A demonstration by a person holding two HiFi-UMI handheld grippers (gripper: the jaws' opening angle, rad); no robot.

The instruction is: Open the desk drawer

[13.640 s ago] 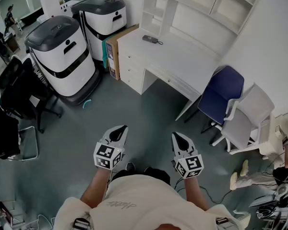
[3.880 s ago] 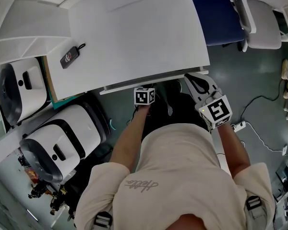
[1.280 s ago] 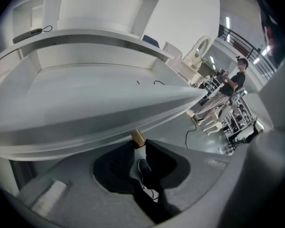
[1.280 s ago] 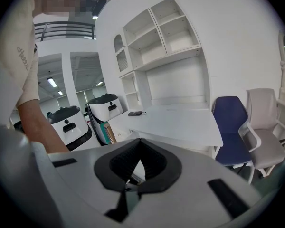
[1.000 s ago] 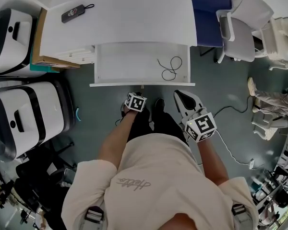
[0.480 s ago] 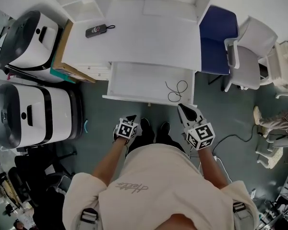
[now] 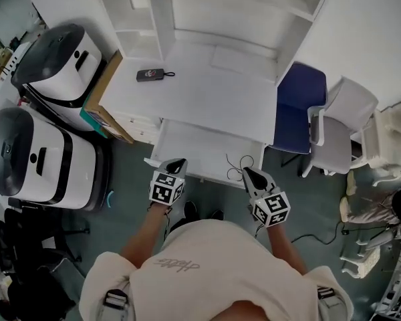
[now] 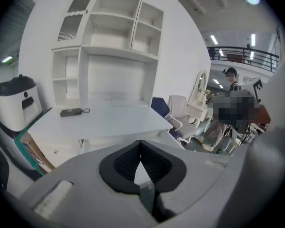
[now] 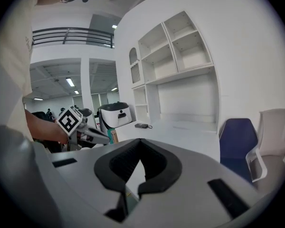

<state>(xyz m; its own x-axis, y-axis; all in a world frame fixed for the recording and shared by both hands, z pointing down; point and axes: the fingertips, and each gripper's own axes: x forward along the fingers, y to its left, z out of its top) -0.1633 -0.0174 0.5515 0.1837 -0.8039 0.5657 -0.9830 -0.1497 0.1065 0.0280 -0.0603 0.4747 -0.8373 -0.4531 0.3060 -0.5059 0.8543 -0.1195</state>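
Observation:
The white desk [image 7: 207, 92] has its shallow drawer [image 7: 194, 146] pulled out toward me, with a coiled black cable [image 7: 239, 169] lying in its right end. My left gripper [image 7: 178, 160] is held by the drawer's front left corner, shut and empty. My right gripper [image 7: 246, 171] is near the front right, beside the cable, also shut with nothing in it. In the left gripper view the closed jaws point at the desk [image 8: 104, 120]. The right gripper view shows the left gripper [image 9: 78, 125] off to its left.
A black device [image 7: 150, 75] lies on the desk's left part under white shelves [image 7: 154, 12]. Two white machines [image 7: 60, 62] and a cardboard box [image 7: 107, 99] stand left of the desk. A blue chair [image 7: 297, 112] and a grey chair [image 7: 341, 136] stand to its right.
The drawer, closed 3.9 s ago, was open by 1.0 s ago and stays open. Both grippers have since drawn back from its front and risen.

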